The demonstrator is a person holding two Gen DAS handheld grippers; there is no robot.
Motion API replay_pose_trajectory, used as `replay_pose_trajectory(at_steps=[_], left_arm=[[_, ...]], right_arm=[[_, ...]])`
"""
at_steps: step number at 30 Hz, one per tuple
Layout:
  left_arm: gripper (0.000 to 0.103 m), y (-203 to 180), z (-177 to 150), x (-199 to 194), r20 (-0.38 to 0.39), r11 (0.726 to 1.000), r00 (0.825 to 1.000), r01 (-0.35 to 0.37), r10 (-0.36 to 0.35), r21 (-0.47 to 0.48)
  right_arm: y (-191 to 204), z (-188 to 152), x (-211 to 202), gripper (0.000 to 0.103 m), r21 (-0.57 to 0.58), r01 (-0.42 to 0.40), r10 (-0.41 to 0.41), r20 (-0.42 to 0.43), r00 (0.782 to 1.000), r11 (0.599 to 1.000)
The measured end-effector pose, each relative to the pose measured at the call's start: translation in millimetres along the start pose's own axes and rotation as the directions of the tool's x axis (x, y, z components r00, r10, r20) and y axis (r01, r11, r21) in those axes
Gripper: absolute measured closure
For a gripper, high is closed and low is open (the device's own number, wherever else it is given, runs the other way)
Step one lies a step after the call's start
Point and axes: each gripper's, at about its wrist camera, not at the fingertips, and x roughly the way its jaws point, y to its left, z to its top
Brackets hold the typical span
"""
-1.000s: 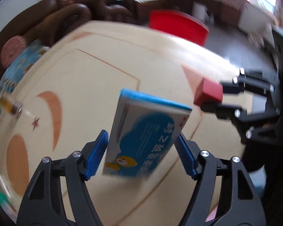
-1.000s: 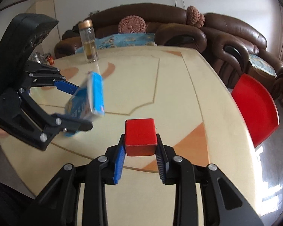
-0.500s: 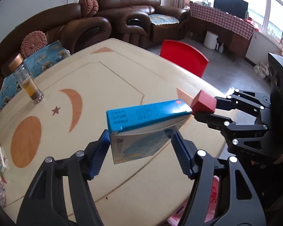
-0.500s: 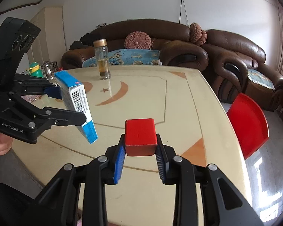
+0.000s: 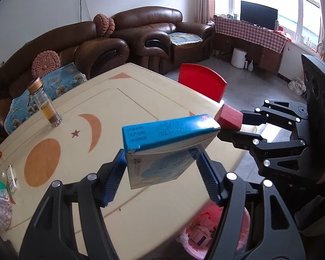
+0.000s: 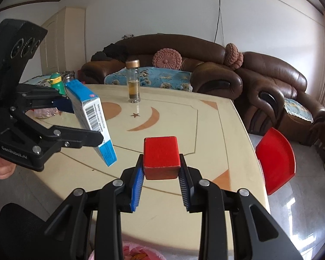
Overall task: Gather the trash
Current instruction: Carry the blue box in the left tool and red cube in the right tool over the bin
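Barcode on blue box in right view only.

One blue box, one red block, one bottle.

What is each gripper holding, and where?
Left gripper clamps the blue box across its two narrow side edges. Right gripper clamps the red block by its two opposite sides.

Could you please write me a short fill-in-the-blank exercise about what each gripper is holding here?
1. The left gripper is shut on a ____ box.
2. The right gripper is shut on a ____ block.
3. The glass bottle stands on the ____.
4. The bin below has a ____ liner.

Missing words: blue; red; table; pink
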Motion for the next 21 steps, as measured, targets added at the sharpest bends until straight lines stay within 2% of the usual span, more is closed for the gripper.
replay_pose_trajectory(at_steps=[10,21], left_arm=[[0.038,-39,-29,-38,0.016,0.999,1.000,0.010,-0.011,0.034],[0.038,-68,-66,-53,-0.006,0.998,0.998,0.056,-0.056,0.030]], right_arm=[[24,-15,-51,0.073,-0.020,-0.015,0.015,0.006,1.000,1.000],[35,-52,-85,0.073,-0.006,-0.022,0.022,-0.038,0.999,1.000]])
